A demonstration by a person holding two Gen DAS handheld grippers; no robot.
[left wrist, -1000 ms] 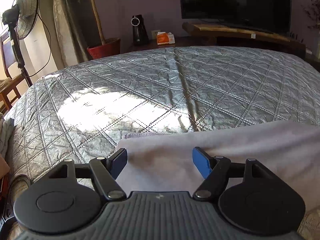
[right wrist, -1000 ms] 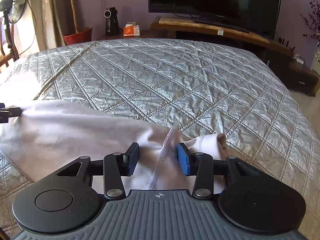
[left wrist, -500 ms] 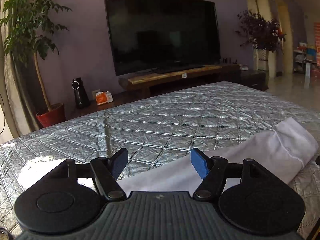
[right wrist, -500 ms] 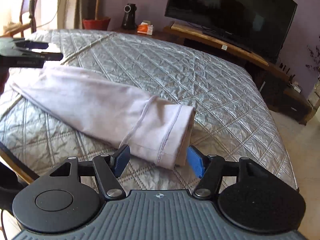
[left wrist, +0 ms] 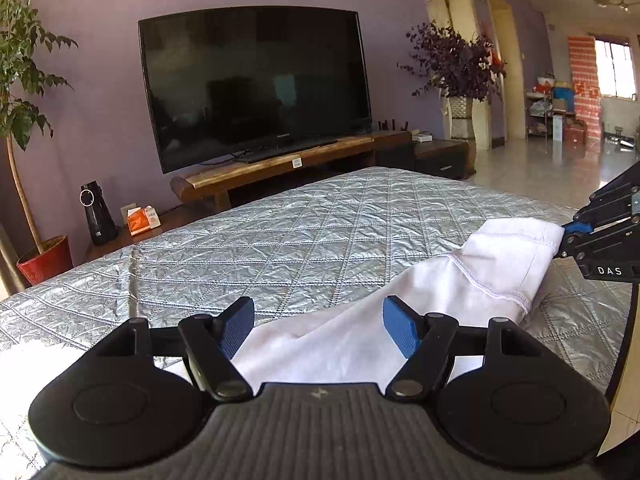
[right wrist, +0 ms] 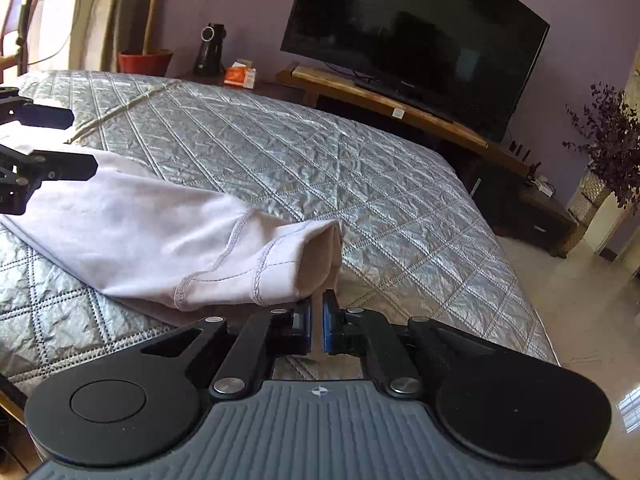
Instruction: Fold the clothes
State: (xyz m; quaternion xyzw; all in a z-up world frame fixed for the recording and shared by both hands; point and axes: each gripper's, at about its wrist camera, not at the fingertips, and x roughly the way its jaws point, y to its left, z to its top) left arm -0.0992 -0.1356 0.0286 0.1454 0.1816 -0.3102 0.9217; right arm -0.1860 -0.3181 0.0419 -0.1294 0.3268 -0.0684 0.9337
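- Half a second ago the right tongs [right wrist: 317,322] gaped around the hem; now they are pinched tight on the pale lilac folded garment [right wrist: 168,236].
- Left tongs [left wrist: 318,330] tilt downward, blades well apart, holding nothing, the garment beneath them.
- Garment lies stretched between both tongs on the silver quilted bed [right wrist: 320,168].

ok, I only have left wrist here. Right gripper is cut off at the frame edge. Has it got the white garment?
Observer: Yes. In the right wrist view the right gripper is shut on the white garment, with a strip of hem between its pads.
Operator: Which end?
Observer: The open end. It gapes there, and folded layers show inside.
Operator: And the other one, seen from that side?
Observer: The left gripper is open. Its fingers straddle the far end of the cloth without pinching it.
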